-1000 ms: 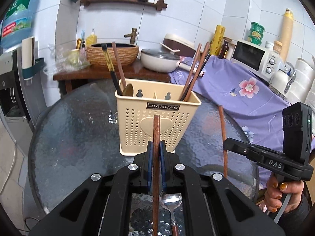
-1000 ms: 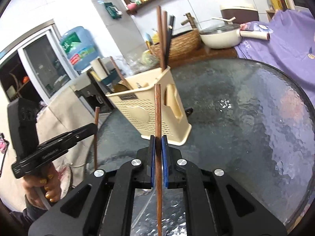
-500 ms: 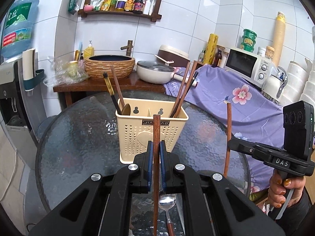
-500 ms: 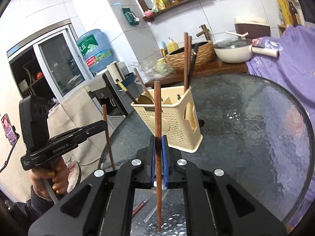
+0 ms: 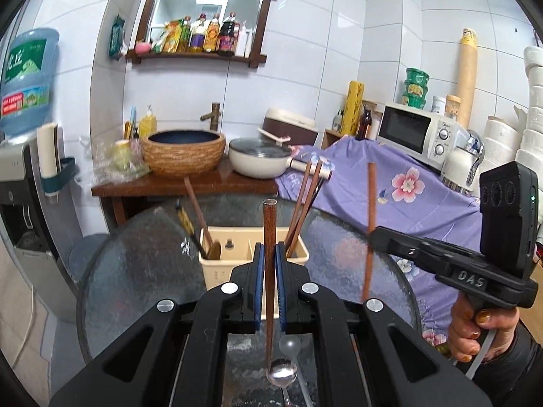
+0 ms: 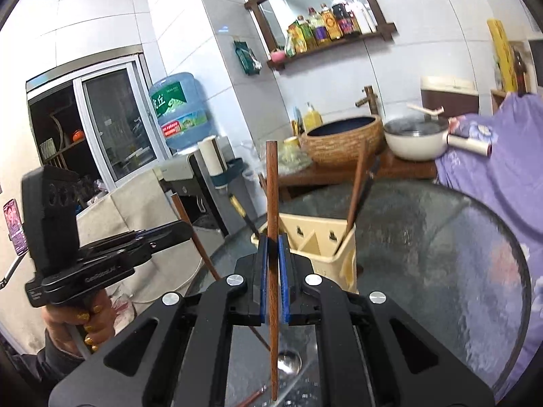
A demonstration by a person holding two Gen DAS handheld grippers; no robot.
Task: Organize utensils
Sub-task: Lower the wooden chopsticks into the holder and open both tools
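Note:
My left gripper is shut on a brown wooden chopstick, held upright above and in front of the beige utensil holder. My right gripper is shut on a second brown chopstick, also upright, near the holder. Each gripper shows in the other's view: the right one with its chopstick, the left one with its chopstick. The holder has chopsticks and dark-handled utensils standing in it. A metal spoon lies on the glass table below.
The round glass table carries the holder. Behind it stands a wooden counter with a woven basin and a white pan. A purple floral cloth and a microwave are on the right. A water dispenser is on the left.
Both grippers have risen with their chopsticks, so I see the holder from above and lower in both views. Both stay shut on their chopsticks.

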